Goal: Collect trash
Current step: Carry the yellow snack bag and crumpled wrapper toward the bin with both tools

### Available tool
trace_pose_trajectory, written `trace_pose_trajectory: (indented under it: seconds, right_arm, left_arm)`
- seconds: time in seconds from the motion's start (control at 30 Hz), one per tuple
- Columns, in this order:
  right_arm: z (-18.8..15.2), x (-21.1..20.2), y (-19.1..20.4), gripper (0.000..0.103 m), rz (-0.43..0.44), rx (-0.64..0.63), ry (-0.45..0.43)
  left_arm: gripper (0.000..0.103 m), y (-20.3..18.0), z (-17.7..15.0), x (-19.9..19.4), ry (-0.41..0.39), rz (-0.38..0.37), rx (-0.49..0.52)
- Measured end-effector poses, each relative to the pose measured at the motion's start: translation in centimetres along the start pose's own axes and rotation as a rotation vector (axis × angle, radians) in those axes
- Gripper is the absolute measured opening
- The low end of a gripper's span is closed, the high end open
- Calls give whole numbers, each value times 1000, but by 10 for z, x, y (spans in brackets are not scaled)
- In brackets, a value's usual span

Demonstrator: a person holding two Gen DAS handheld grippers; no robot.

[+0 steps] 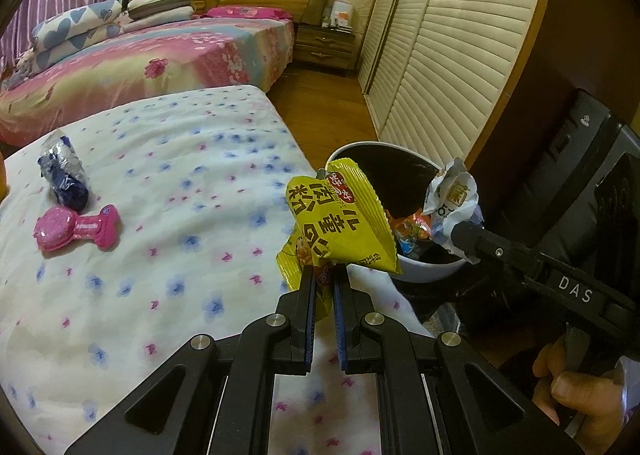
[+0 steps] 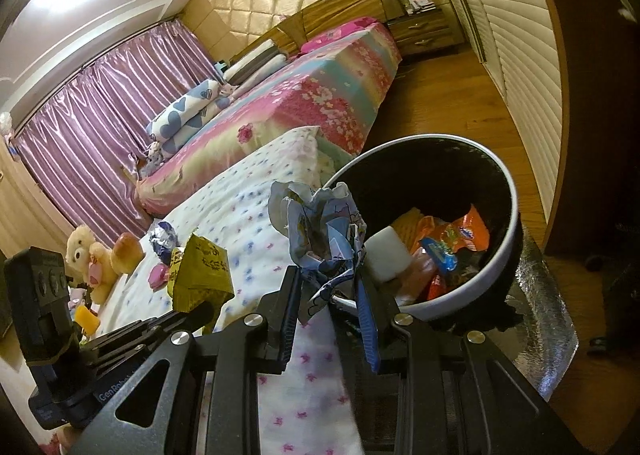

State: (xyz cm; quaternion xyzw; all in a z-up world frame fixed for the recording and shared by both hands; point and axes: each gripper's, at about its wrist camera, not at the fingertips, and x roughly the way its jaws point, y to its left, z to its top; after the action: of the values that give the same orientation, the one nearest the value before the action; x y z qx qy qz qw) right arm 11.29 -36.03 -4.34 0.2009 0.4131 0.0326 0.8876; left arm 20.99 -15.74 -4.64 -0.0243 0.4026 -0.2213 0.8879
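Both tongs loaded, by the bin.
We see L gripper (image 1: 323,275) pinching yellow snack packet (image 1: 340,223), R gripper (image 2: 328,287) pinching crumpled white-blue wrapper (image 2: 320,231); trash bin (image 2: 500,175) w/ wrappers at 1 o'clock, pink toy (image 1: 76,229) at 10 on floral blanket (image 1: 180,175).

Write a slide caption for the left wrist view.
Left gripper carries a yellow packet toward the bin.
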Motion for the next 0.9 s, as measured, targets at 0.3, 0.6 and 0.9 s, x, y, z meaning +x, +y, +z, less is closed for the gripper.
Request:
trace_pose_trajectory:
  seconds: [0.3, 0.6, 0.9]
  right_arm:
    - [1, -3, -9, 27, -10, 15, -5]
    - [5, -2, -18, 27, -24, 26, -6]
    - [15, 0, -30, 27, -46, 34, -12]
  left_arm:
    - [7, -8, 4, 6, -2, -4, 17]
    - [7, -14, 8, 13, 2, -7, 31]
    - [7, -24, 18, 21, -1, -13, 49]
